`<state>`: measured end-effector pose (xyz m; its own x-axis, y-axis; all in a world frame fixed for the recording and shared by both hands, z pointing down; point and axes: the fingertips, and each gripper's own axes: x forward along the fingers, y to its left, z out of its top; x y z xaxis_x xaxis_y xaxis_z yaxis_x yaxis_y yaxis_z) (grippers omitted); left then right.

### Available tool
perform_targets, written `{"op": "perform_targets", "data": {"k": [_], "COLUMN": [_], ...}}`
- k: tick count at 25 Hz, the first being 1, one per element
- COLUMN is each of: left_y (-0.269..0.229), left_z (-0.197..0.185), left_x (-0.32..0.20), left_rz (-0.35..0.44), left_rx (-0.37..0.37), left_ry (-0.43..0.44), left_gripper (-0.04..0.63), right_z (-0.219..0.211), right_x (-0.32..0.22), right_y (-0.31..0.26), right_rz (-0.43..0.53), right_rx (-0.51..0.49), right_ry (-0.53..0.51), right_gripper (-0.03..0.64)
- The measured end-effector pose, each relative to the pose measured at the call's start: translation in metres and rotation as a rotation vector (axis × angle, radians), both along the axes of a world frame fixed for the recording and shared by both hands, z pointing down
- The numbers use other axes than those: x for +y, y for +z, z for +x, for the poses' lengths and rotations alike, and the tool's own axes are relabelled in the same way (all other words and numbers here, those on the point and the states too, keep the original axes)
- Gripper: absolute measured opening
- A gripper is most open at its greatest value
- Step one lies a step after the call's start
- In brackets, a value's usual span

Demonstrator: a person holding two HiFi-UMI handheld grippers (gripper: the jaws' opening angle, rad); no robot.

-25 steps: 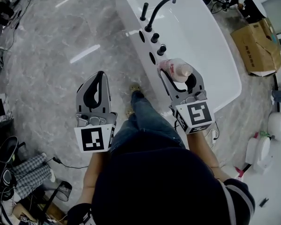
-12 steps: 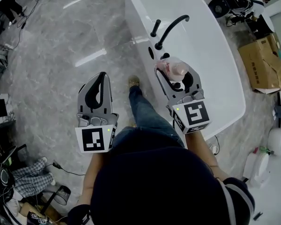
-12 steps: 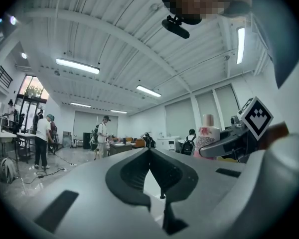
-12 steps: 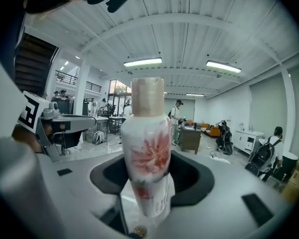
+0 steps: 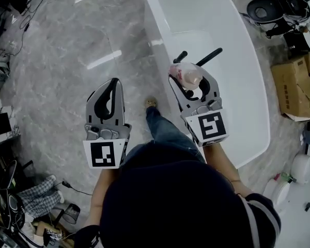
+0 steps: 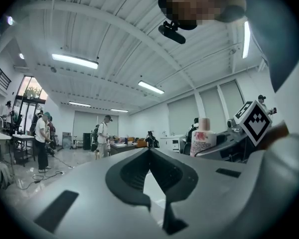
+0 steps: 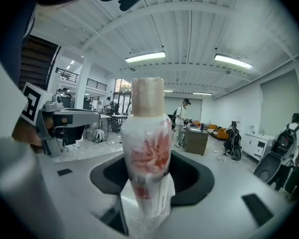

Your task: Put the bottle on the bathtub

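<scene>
**Bottle in the right gripper at the bathtub's long near rim, not yet set down**

We logged the right gripper [image 5: 187, 72] closed on the bottle [image 7: 149, 148]. Its pads pressed the lower body from both sides. The cap pointed up and the pink flower print faced the right gripper view's camera. We judged the low grip was chosen so the base could meet a flat ledge first and the bottle would stand when released.

From the head view, the bottle hung in the air over the long near rim of the bathtub [image 5: 258, 112], just beside the black faucet [image 5: 209, 57]. It touched nothing but the gripper. We read that rim as the likely drop spot. It looked wide and flat, though the faucet crowded that stretch, so a bare part of the ledge was needed.

The left gripper [image 5: 113, 81] was shut with nothing between its jaws; its own view showed the tips meeting. It sat over the grey marble floor [image 5: 67, 50], well apart from the tub. We took it as parked out of the way, since one gripper was enough for this carry.

The person's leg [image 5: 163, 130] stood close against the tub's near side, which suited a short reach. A cardboard box [image 5: 294, 89] lay on the floor past the far rim and played no part.

We judged the task as mid-carry. The risk was the bottle tipping on a curved rim edge.
</scene>
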<state>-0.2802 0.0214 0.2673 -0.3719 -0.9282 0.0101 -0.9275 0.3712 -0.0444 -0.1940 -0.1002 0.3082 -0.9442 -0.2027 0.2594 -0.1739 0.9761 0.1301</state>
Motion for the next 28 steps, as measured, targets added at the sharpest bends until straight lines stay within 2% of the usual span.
{"op": "perform_targets", "data": {"k": [5, 10, 18, 21, 28], "left_y": [0.007, 0.008, 0.018, 0.023, 0.03], "left_z": [-0.042, -0.077, -0.108, -0.126, -0.161], "left_x": [-0.053, -0.089, -0.118, -0.135, -0.203], "left_rz": [-0.013, -0.016, -0.033, -0.044, -0.101], "left_rx": [0.001, -0.001, 0.017, 0.024, -0.007], "left_ry": [0.016, 0.034, 0.083, 0.152, 0.417], "left_gripper": [0.025, 0.025, 0.025, 0.025, 0.025], "right_z": [-0.044, -0.08, -0.101, -0.117, -0.155], "right_x": [-0.047, -0.08, -0.103, -0.11, -0.144], "right_y": [0.012, 0.013, 0.035, 0.038, 0.041], "right_rz": [-0.029, -0.03, -0.09, -0.078, -0.051], "right_rx": [0.034, 0.024, 0.07, 0.072, 0.043], "right_ry": [-0.001, 0.008, 0.091, 0.124, 0.272], "right_gripper": [0.244, 0.244, 0.244, 0.242, 0.242]}}
